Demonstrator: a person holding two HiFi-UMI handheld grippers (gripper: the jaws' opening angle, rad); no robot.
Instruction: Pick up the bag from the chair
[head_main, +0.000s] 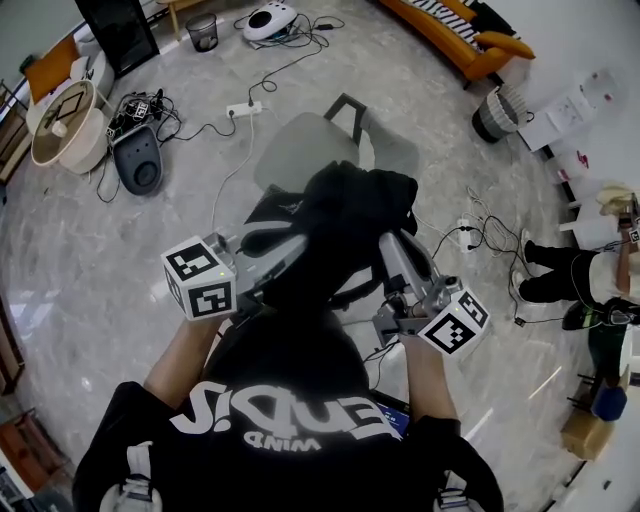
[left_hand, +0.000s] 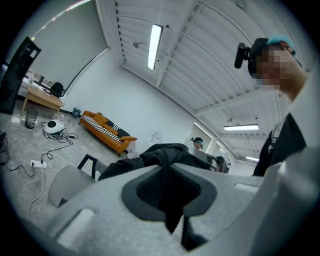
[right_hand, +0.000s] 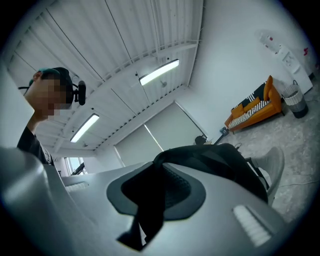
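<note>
**Kid:** What are the tools doing?

**Helper:** The left tool (head_main: 295, 243) is pinched shut on a black strap (left_hand: 171, 217) of the bag (head_main: 345, 215). The right tool (head_main: 388, 245) is pinched shut on a second strap (right_hand: 145, 220). Both straps are flat, soft cloth, and they hang out from between the gray jaws.

**Kid:** Where is the bag?

**Helper:** It is in the middle of the frame, held between the two tools. It is black, soft and lumpy. Its top edge lies over the front of the chair (head_main: 300, 140). I cannot tell if it touches the seat.

**Kid:** What is the chair like?

**Helper:** It is gray and smooth, with a round seat and a dark handle at the back. It sits just above the bag in the frame.

**Kid:** Is there room around it?

**Helper:** Yes. The floor (head_main: 90, 260) is shiny gray stone, and it is wide open at the left of the frame. Thin cables (head_main: 235, 100) snake over it at the upper left, near a dark mesh bin (head_main: 202, 30). More cables lie at the right, close to the chair. An orange couch (head_main: 445, 30) is at the top right, well apart. A striped basket (head_main: 493, 115) stands by the white wall there. Another person (head_main: 565, 275) is at the right edge.
</note>
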